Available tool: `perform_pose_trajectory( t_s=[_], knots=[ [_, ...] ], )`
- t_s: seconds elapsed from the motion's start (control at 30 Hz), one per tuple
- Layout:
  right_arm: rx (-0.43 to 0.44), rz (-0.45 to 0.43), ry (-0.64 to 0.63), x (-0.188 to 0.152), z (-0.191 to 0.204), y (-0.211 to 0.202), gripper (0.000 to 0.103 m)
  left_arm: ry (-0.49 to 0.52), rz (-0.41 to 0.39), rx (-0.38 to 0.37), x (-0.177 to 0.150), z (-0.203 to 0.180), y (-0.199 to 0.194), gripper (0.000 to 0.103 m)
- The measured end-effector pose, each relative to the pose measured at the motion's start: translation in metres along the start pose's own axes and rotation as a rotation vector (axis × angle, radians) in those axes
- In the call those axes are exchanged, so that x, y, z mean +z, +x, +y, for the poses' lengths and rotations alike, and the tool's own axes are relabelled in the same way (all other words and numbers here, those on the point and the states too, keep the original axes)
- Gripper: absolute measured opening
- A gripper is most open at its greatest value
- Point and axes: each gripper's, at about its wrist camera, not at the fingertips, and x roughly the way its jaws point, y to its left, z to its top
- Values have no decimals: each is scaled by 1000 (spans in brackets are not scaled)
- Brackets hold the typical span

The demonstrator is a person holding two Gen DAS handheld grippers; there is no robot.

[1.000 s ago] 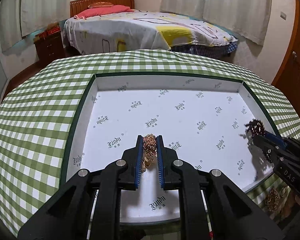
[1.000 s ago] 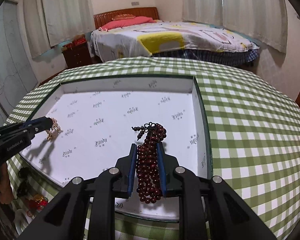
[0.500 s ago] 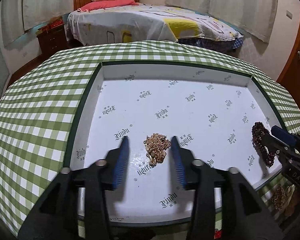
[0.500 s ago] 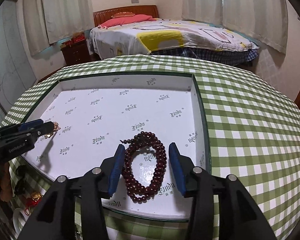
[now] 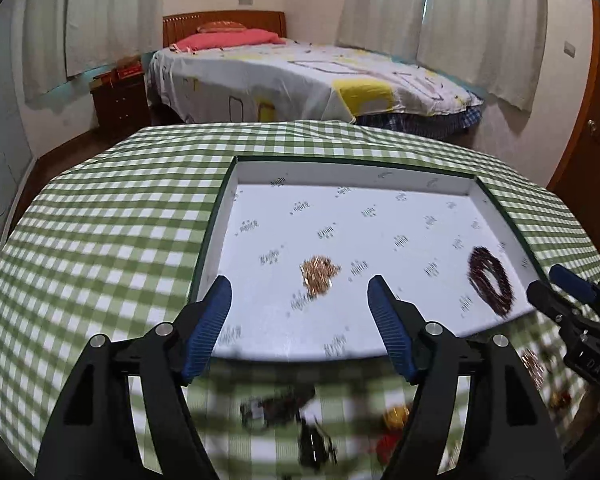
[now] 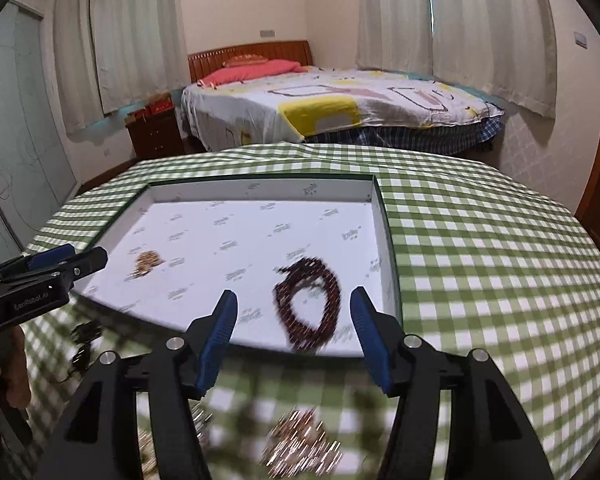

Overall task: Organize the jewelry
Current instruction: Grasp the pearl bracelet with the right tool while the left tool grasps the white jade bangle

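A small heap of gold chain (image 5: 319,273) lies on the white floor of the shallow box (image 5: 420,178). A dark red bead bracelet (image 5: 491,286) lies flat as an open ring, near the box's right wall.

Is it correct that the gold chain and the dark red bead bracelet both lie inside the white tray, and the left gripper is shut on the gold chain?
Not quite. The gold chain and the dark red bead bracelet do lie inside the white tray, but the left gripper is not shut on the chain. The left wrist view shows its jaws apart and opening, with the chain lying free beyond them.
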Motion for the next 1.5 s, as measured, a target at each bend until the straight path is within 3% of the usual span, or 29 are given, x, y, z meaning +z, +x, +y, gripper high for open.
perform_pose_trajectory(
  t_s=[0.23,0.5,0.97,1.1,1.17,1.2,1.5],
  knots=[
    [12,-31,-30,-33,26,-32,58,16,-46,45,-37,-5,-48,70],
    [55,-4,-33,-65,47,-47,58,-4,-49,86,-75,16,-83,70],
    [79,94,-79,-88,75,-26,58,-68,-44,119,-99,45,-100,70],
    [93,135,-89,-93,78,-20,44,-53,-31,111,-102,40,-96,70],
    [103,136,-99,-94,78,-22,25,-45,-23,104,-104,36,-94,70],
    [112,138,-98,-94,77,-22,22,-41,-20,97,-104,33,-93,70],
    [107,109,-73,-93,60,-35,18,-9,-3,19,-107,4,-89,76]
  ],
)
